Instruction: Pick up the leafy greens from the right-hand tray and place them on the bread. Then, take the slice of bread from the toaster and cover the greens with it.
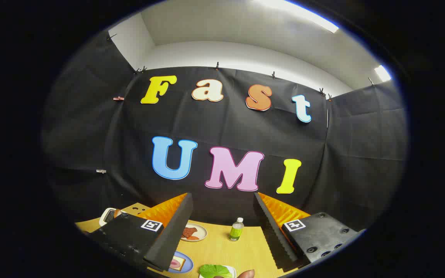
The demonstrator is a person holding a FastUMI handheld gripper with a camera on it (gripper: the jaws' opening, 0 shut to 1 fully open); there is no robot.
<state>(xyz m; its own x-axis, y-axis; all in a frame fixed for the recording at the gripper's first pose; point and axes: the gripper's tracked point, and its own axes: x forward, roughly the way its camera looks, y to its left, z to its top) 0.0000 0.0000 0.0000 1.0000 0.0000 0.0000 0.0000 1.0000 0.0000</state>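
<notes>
My gripper point(222, 200) is held high and tilted up toward the booth wall, open, with nothing between its fingers. Far below, between the fingers, the leafy greens point(214, 270) lie on a white tray point(231, 269) on the wooden table point(253, 251). To the left of the greens a slice of bread point(177, 263) with something pink on it rests on a blue plate point(187, 261), partly behind my left finger. The white toaster point(108, 215) stands at the table's far left, a brown slice point(117, 212) showing at its top.
A cream plate point(200, 231) with reddish-brown food sits behind the blue plate. A small green bottle point(236, 229) stands mid-table. A person's fingertip point(245, 274) shows beside the greens tray. A cardboard box point(139, 209) is behind the toaster.
</notes>
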